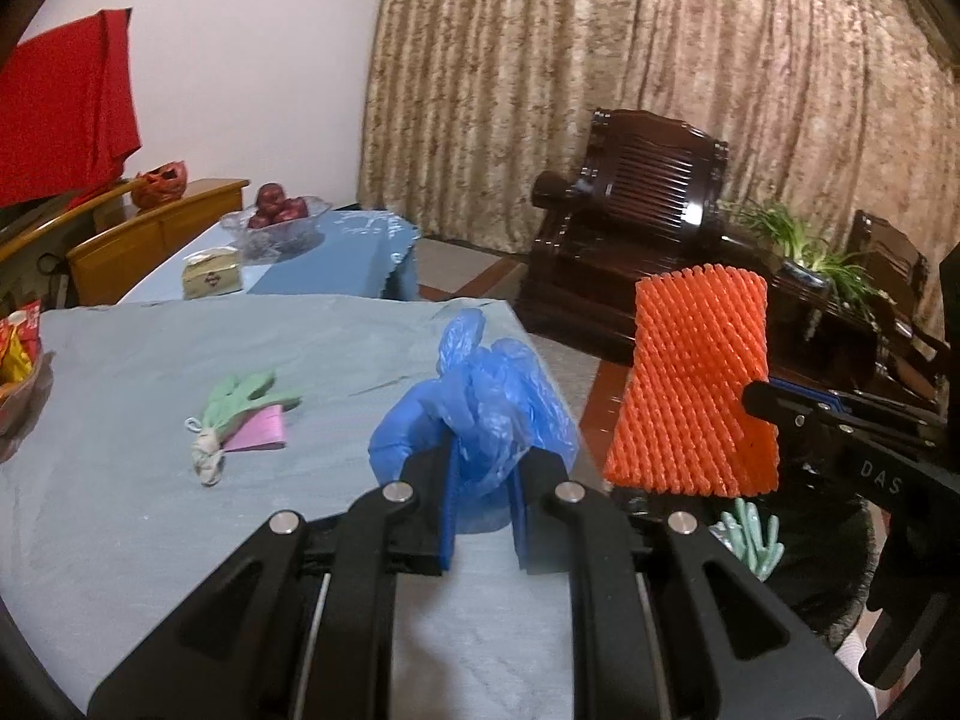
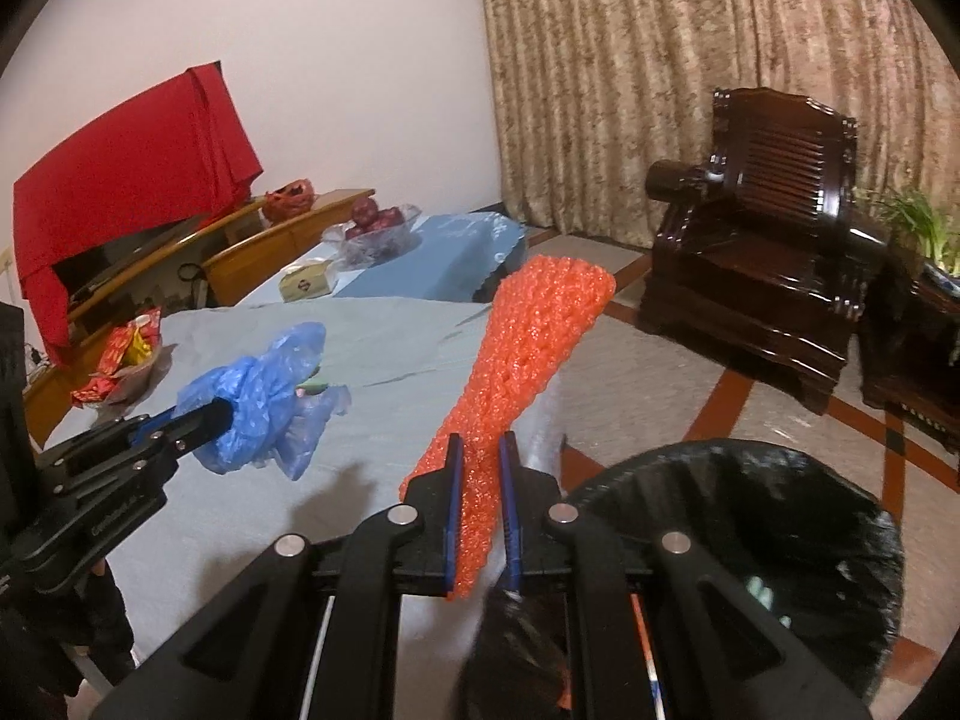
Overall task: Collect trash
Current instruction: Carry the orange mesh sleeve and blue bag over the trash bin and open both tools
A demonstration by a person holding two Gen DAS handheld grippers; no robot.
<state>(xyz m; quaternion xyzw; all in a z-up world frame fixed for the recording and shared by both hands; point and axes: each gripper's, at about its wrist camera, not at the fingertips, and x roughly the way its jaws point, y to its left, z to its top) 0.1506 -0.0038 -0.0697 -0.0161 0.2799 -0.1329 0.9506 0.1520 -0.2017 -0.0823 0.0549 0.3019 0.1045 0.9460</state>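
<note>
My left gripper point(image 1: 483, 462) is shut on a crumpled blue plastic bag point(image 1: 480, 402), held above the grey-blue tablecloth point(image 1: 150, 480). To its right, my right gripper point(image 1: 762, 402) is shut on an orange foam fruit net point(image 1: 696, 384). In the right wrist view the net point(image 2: 528, 360) sticks up between the pads of the right gripper point(image 2: 480, 450), and the left gripper point(image 2: 219, 414) holds the bag point(image 2: 264, 396) at left. A bin lined with a black bag point(image 2: 810, 516) stands below right, at the table's edge. A toy radish on a pink card point(image 1: 240, 426) lies on the cloth.
A basket of red snack packets point(image 2: 126, 360) sits at the table's left. Beyond are a tissue box point(image 2: 307, 281) and a glass bowl of apples point(image 2: 378, 228) on a blue cloth. A dark wooden armchair point(image 2: 762, 228) stands on the tiled floor.
</note>
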